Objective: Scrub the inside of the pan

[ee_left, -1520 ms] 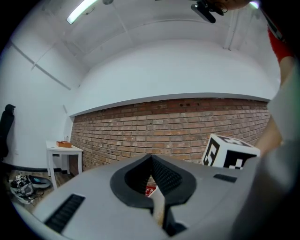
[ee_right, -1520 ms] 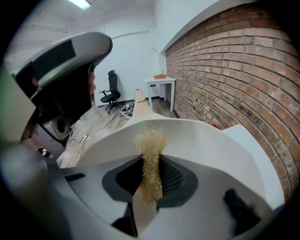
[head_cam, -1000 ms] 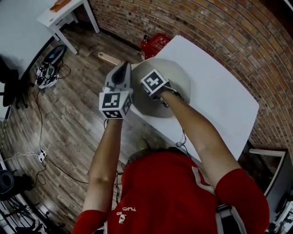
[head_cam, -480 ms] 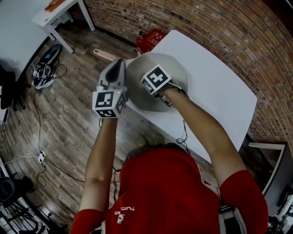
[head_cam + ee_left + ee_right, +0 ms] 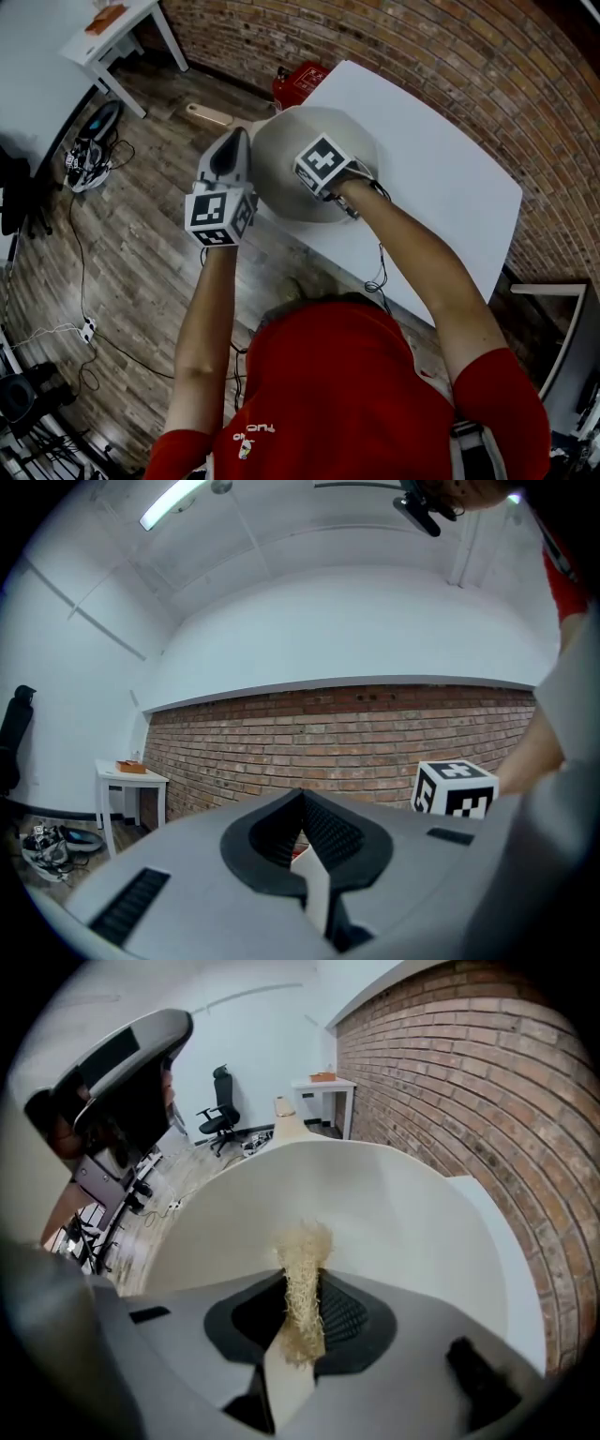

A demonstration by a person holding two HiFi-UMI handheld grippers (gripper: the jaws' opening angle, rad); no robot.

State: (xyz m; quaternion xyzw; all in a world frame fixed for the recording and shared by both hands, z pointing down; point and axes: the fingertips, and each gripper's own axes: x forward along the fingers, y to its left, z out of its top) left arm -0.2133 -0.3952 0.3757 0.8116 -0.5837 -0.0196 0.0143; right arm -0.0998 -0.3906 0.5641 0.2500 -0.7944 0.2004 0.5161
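Cream pan sits at the edge of the table; right hand-held gripper, clamped on a fibrous scrubber, has swept farther across its inside, scrubbing apparently under way; left hand-held gripper hovers closed, empty.

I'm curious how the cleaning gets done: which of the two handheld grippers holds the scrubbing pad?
The right gripper: its jaws pinch a straw-coloured fibre scrubber over the pan; the left gripper shows none.
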